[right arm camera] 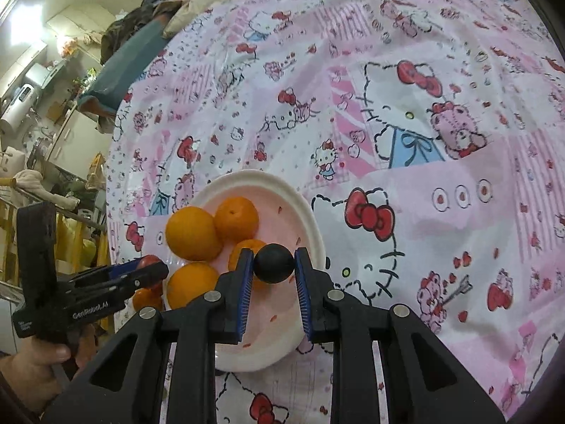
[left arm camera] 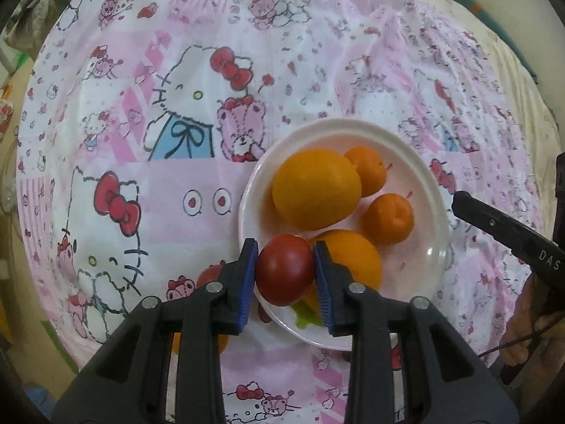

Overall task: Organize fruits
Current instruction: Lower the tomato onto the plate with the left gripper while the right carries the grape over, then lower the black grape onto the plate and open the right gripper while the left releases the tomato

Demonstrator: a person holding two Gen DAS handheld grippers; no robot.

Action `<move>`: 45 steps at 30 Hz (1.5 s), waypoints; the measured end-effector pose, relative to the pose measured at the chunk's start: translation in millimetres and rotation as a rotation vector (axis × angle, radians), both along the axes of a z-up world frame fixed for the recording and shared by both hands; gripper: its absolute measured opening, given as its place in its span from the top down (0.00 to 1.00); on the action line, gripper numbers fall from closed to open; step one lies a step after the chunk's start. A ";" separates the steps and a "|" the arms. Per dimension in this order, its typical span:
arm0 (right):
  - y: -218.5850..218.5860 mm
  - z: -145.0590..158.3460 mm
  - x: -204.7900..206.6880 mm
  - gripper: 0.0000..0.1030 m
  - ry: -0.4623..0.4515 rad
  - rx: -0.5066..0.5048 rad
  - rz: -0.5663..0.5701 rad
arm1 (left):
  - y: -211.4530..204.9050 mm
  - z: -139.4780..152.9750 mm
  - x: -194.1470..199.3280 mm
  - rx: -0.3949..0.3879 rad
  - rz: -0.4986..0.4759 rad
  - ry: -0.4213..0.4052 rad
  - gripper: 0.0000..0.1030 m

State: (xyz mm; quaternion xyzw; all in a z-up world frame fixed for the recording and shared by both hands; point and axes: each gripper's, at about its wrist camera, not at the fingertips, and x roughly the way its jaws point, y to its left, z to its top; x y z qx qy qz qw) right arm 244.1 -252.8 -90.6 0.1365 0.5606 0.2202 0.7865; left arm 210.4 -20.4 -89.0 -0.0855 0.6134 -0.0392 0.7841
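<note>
Black plastic grippers (left arm camera: 285, 275), blue ribbed jaws, silver rivets, white lettering

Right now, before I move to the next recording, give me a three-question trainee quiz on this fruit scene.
1. True or false: the left hand-held gripper grips a red tomato.
2. The right hand-held gripper holds: A) an orange, B) a dark round fruit, C) nothing.
3. Fill in: the orange fruits lie on a white ____.

Key: 1 true; 2 B; 3 plate.
</note>
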 end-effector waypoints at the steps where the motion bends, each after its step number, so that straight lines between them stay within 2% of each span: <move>1: 1.4 -2.0 1.1 0.76 0.004 0.000 0.003 | 0.4 -1.0 -0.5 0.005 0.012 -0.001 0.73; 14: 8.8 -11.9 3.5 0.75 0.027 0.012 0.010 | -1.3 -6.2 10.9 -0.028 0.023 0.019 0.73; 24: 12.6 -9.1 3.4 0.74 0.014 0.009 0.021 | -4.8 -5.9 10.3 -0.003 0.016 0.012 0.71; 26: 12.8 -8.3 3.3 0.74 0.010 0.010 0.021 | -4.7 -4.9 10.0 0.006 0.019 0.008 0.63; 28: 13.4 -7.3 3.5 0.73 0.004 0.012 0.023 | -3.7 -2.9 9.5 -0.001 0.024 -0.001 0.48; 32: 12.9 -5.3 4.4 0.72 -0.005 0.016 0.017 | -5.0 2.8 8.1 -0.016 0.016 -0.017 0.39; 33: 11.5 -4.3 4.4 0.69 -0.008 0.015 0.015 | -5.7 4.3 7.8 -0.020 0.014 -0.019 0.33; 34: 10.9 -3.3 4.5 0.57 -0.010 0.013 0.013 | -6.2 6.1 7.4 -0.025 0.012 -0.024 0.27; 35: 10.1 -1.9 4.4 0.39 -0.013 0.019 0.012 | -7.2 9.0 6.6 -0.029 0.009 -0.036 0.24; 36: 9.4 0.0 3.9 0.36 -0.021 0.026 0.007 | -7.8 11.0 6.3 -0.029 0.008 -0.044 0.21; 45: 8.2 12.0 2.8 0.36 -0.052 0.021 -0.005 | -7.1 21.5 2.3 0.015 0.000 -0.093 0.20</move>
